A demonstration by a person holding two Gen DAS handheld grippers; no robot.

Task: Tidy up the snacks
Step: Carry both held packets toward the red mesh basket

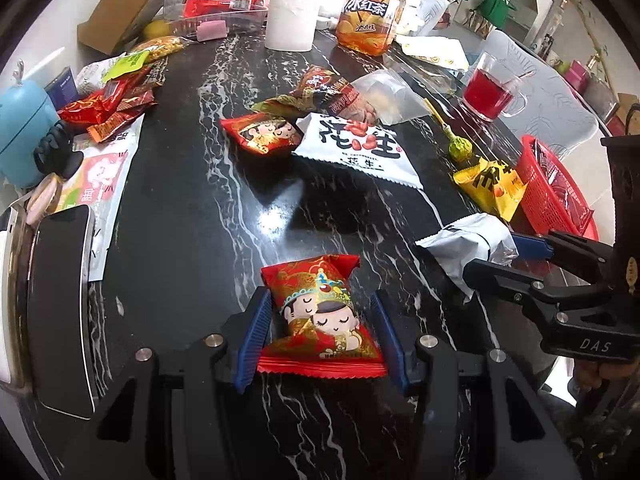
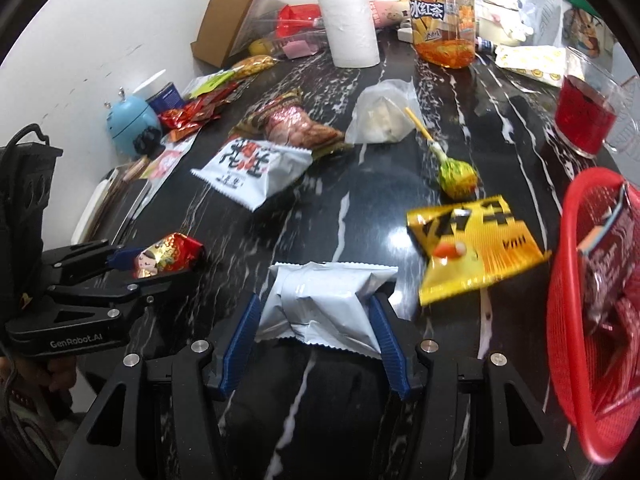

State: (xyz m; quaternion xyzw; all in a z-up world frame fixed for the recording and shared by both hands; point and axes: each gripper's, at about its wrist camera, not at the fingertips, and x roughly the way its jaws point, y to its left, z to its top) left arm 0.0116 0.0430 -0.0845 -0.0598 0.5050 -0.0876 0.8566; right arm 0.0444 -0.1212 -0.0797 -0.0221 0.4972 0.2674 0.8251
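Left wrist: left gripper (image 1: 320, 320) holds red packet (image 1: 320, 312). Right gripper (image 2: 316, 316) grips white packet (image 2: 320, 300); both are best carried level over basket (image 2: 568, 280) before release.

A lived-in home dining spot: black marble tabletop (image 1: 180, 200) cluttered with snack packets, an iced-tea bottle (image 2: 442, 16), paper roll (image 1: 290, 12) and glass cup (image 1: 490, 88).

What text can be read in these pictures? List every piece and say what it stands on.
"冰红茶": iced tea bottle
"花生": white peanut packet
"DAS": body of the right claw
"GenRobot.AI": body of the left claw
Yellow snack packet: large black characters, too blurred to read.
Small print on the red wedding-candy packet: too small.
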